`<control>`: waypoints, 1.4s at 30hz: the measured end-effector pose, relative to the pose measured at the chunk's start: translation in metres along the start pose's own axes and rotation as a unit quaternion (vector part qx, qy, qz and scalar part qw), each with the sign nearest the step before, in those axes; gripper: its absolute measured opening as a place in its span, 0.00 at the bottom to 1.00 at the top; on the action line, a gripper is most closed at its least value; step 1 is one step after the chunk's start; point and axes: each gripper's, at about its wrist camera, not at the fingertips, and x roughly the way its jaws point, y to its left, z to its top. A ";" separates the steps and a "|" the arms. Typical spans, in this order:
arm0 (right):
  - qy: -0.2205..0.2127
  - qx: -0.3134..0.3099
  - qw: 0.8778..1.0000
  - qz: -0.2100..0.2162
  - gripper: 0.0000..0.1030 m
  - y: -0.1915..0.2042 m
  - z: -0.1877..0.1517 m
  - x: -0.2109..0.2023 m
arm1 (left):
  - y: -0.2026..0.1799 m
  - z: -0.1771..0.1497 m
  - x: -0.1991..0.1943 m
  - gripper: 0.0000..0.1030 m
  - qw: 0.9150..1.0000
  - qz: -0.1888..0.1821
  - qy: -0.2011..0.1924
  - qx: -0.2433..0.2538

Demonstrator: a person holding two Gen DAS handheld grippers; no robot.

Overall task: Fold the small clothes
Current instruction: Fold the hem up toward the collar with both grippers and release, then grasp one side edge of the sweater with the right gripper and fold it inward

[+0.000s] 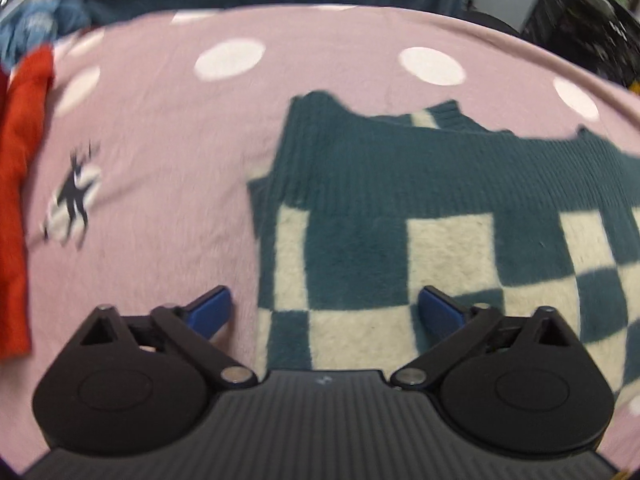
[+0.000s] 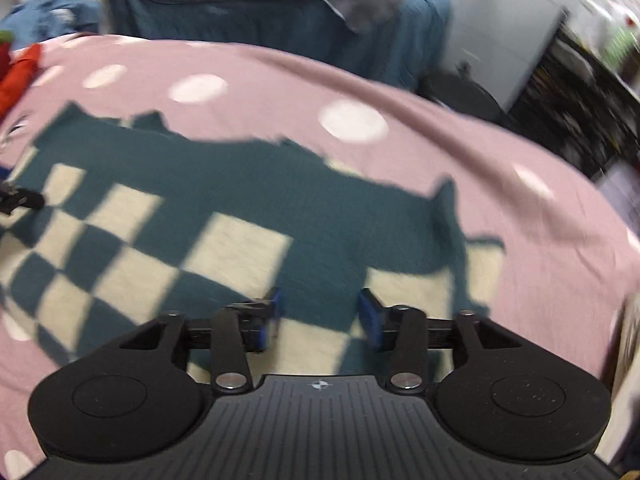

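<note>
On my left wrist camera, the left tool (image 1: 325,308) hangs released, its blue fingers (image 1: 210,310) spread wide over the near left edge of the teal-and-cream checkered sweater (image 1: 400,200), which lies flat on the pink dotted blanket (image 1: 160,120). A red garment (image 1: 20,200) lies far left.

On my right wrist camera, the right tool (image 2: 320,312) is released too, nothing gripped, above the sweater's (image 2: 200,208) right part.

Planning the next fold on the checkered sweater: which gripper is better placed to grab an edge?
Left, probably. The left gripper is open and straddles the checkered sweater at its side edge. The right gripper, also open, hovers over mid-fabric, away from any edge.
</note>
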 end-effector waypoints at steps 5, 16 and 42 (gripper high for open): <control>-0.002 0.028 1.000 -0.001 0.93 -0.004 0.000 -0.001 | 0.009 0.003 -0.006 1.00 1.000 -0.012 0.011 -0.008; -0.043 0.154 0.987 -0.012 1.00 -0.005 -0.034 -0.050 | -0.007 -0.030 -0.064 1.00 0.999 -0.025 -0.017 -0.030; 0.014 0.397 0.918 -0.006 1.00 -0.044 -0.122 -0.058 | -0.081 -0.063 -0.082 1.00 0.997 -0.056 0.000 0.044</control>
